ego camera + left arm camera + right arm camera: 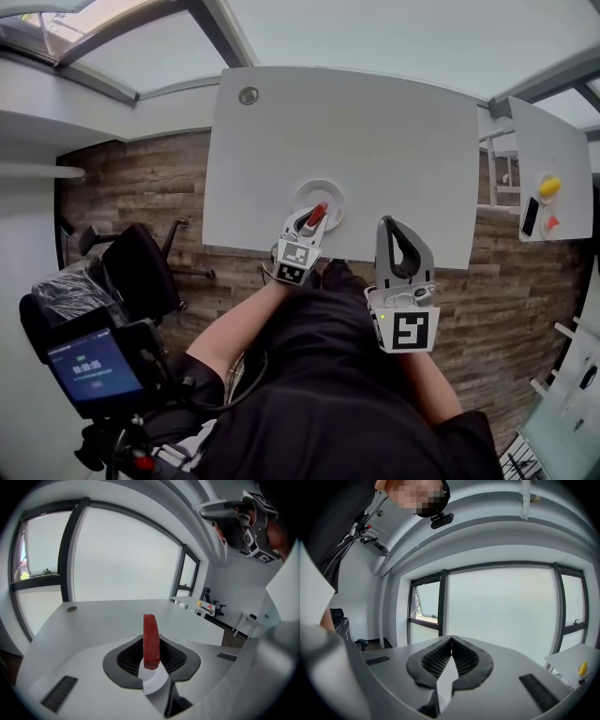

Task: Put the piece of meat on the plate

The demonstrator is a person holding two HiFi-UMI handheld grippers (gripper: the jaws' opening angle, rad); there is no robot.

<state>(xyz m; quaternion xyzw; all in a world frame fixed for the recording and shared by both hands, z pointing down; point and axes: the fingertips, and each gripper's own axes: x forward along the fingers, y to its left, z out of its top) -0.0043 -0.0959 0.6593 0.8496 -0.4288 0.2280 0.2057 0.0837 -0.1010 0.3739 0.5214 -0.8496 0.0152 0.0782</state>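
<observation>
Ok so over on the far left there's a dark device with a lit blue screen (94,366), then a black office chair (141,272) on the wood-look floor. Next is the big white table (375,131) with a small round grey grommet (248,95) near its far left corner. Down by the table's near edge sits the round white plate (330,190), and the left gripper (312,217) is right over it with its 2 jaws clamped on a red strip of meat (319,213). In the left gripper view the meat (151,637) stands upright between the pads, sticking up past the jaw tips. Can't tell from the head view whether the meat is touching the plate or just above it. To the right, the right gripper (389,225) hangs over the table's near edge, well clear of the plate, jaws pressed together with nothing between them (451,639). Way out on the right edge there's a 2nd smaller white table (562,150) with a yellow thing (550,186) and a little red thing (552,223) on it.
</observation>
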